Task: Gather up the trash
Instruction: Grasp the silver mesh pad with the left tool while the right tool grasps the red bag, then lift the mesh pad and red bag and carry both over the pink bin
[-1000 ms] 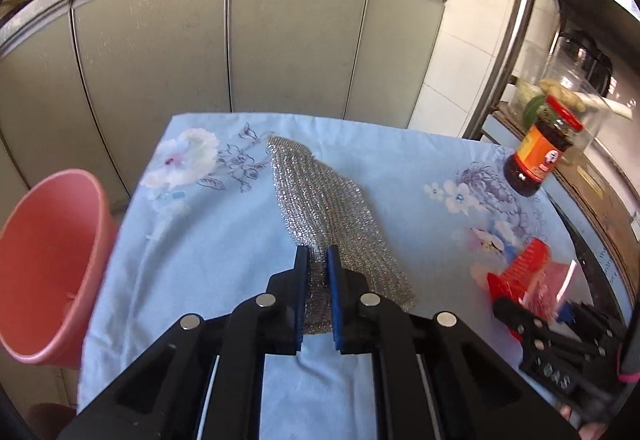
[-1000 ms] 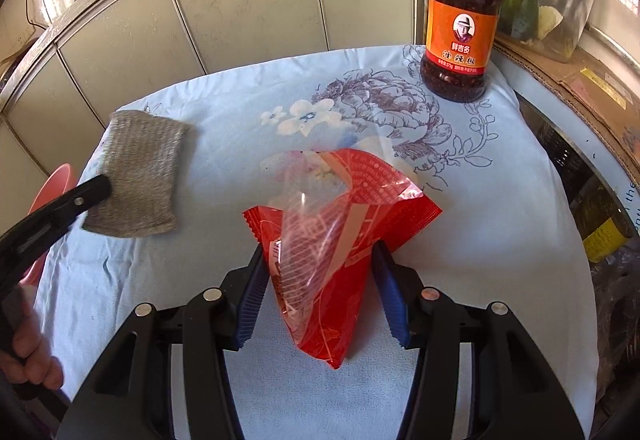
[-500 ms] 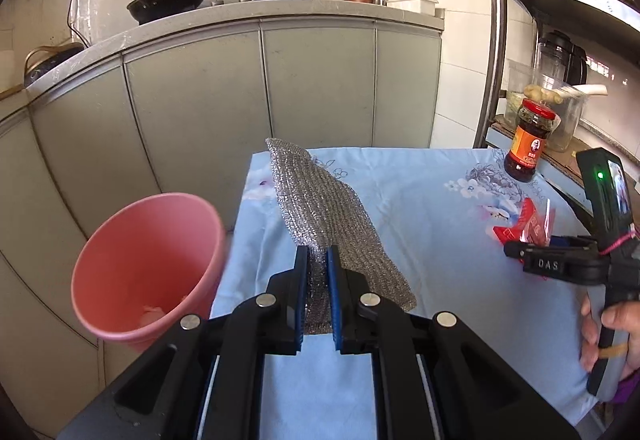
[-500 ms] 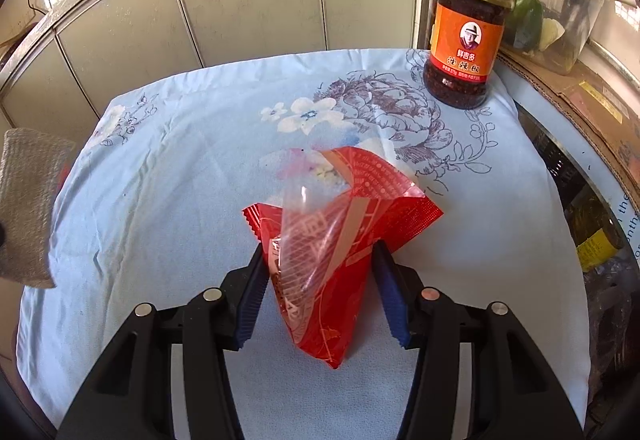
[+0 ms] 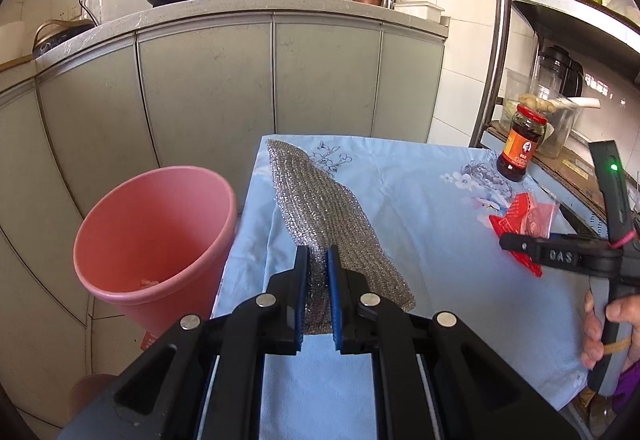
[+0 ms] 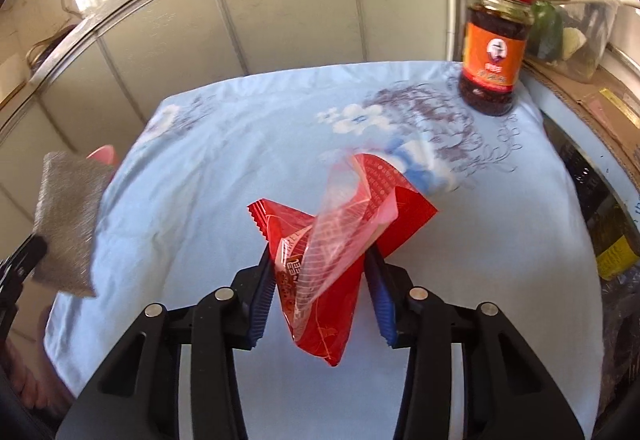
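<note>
My left gripper [image 5: 318,260] is shut on a silver mesh scouring cloth [image 5: 320,216] and holds it in the air above the table's left edge, next to a pink bin [image 5: 156,236] on the floor. The cloth also shows at the left of the right wrist view [image 6: 70,216]. My right gripper [image 6: 320,272] has closed on a red plastic wrapper [image 6: 332,240] with a clear flap, which looks lifted off the blue floral tablecloth [image 6: 240,168]. The wrapper and the right gripper also show in the left wrist view [image 5: 524,220].
A jar of chili sauce [image 6: 494,48] stands at the table's far right corner. A rack with a clear container of vegetables [image 6: 568,24] is to the right. Grey kitchen cabinets [image 5: 240,88] with woks on top stand behind the table.
My left gripper has lifted the mesh cloth off the table and pulled it back toward the pink bin. My right gripper has closed on the red wrapper and raised it.
</note>
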Tool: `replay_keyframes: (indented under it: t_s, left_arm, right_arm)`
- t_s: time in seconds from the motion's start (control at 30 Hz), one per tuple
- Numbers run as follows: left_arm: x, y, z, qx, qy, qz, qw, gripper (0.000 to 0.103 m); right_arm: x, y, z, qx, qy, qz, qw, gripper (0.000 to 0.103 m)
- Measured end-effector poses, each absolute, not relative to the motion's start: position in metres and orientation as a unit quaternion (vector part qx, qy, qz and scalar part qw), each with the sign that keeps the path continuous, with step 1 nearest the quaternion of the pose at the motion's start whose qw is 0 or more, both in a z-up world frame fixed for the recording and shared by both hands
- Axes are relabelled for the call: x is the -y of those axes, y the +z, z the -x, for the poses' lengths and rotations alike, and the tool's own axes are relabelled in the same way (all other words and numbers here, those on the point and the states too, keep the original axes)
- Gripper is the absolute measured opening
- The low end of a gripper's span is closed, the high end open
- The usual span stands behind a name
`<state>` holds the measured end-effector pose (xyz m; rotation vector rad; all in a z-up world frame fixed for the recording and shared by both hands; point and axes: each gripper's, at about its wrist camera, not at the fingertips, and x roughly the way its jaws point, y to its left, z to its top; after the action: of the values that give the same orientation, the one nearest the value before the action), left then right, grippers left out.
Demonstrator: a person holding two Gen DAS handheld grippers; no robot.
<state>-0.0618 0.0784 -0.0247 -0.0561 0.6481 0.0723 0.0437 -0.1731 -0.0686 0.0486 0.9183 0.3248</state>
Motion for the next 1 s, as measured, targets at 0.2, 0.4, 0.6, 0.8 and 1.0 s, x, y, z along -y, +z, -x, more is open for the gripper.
replay_keyframes:
  t_s: [0.2,0.4,0.6,0.8,1.0]
  left_arm:
    - [-0.083,-0.031,0.07,-0.325,0.034,0.035,0.945,0.009]
    - [-0.088,-0.038,0.075,-0.333,0.033,0.047,0.941,0.009]
    - [-0.091,-0.046,0.076,-0.345,0.032,0.054,0.936,0.009]
    - [-0.094,-0.048,0.076,-0.349,0.031,0.063,0.935,0.009]
    - [-0.096,-0.048,0.075,-0.35,0.032,0.068,0.934,0.009]
  right_arm:
    - [0.141,-0.069,-0.009,-0.44,0.206,0.008,0.874,0.044]
    - [0.114,-0.072,0.01,-0.443,0.233,0.033,0.865,0.044]
    - [0.1,-0.075,0.02,-0.435,0.238,0.06,0.866,0.044]
    - [0.098,-0.077,0.023,-0.429,0.235,0.072,0.869,0.044]
    - [0.095,-0.079,0.022,-0.426,0.23,0.082,0.871,0.044]
